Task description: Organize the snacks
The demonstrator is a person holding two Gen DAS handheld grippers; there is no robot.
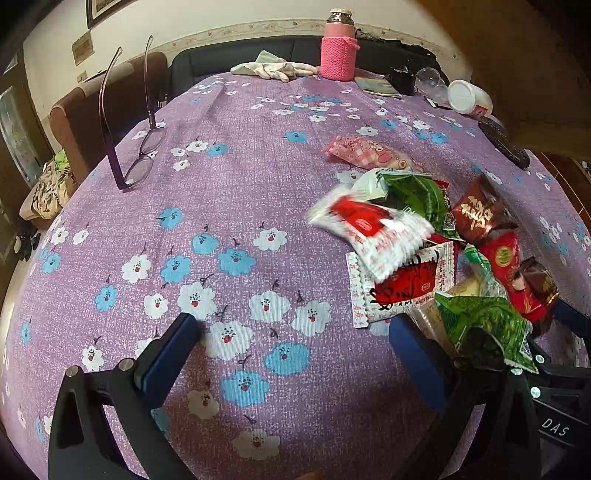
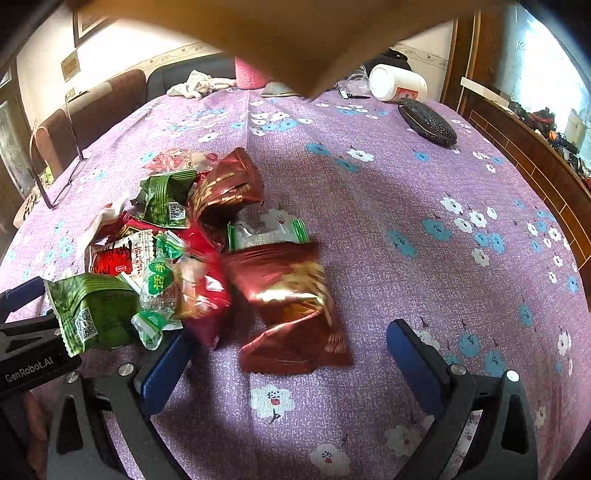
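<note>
Looking along both wrist cameras, I have each claw spread wide with nothing between its fingers: the left claw (image 1: 291,350) hangs over bare cloth, and the right claw (image 2: 291,354) sits just short of a dark red foil packet (image 2: 291,306). That packet lies dead ahead of the right claw, inside the line of its open jaws, its long axis running roughly away from me and slightly toward the right, so I judge the right claw better placed to take it. The rest of the snack pile (image 1: 436,236) sits heaped toward the near right part of the tabletop (image 1: 236,177), off the left claw's right finger. A blurred brown shape (image 2: 295,33), perhaps a bag or box, hangs overhead. Purple flowered cloth covers the tabletop; spectacles (image 1: 136,162), a pink flask (image 1: 338,48) and a white jar (image 1: 469,98) stand toward the far edges.
</note>
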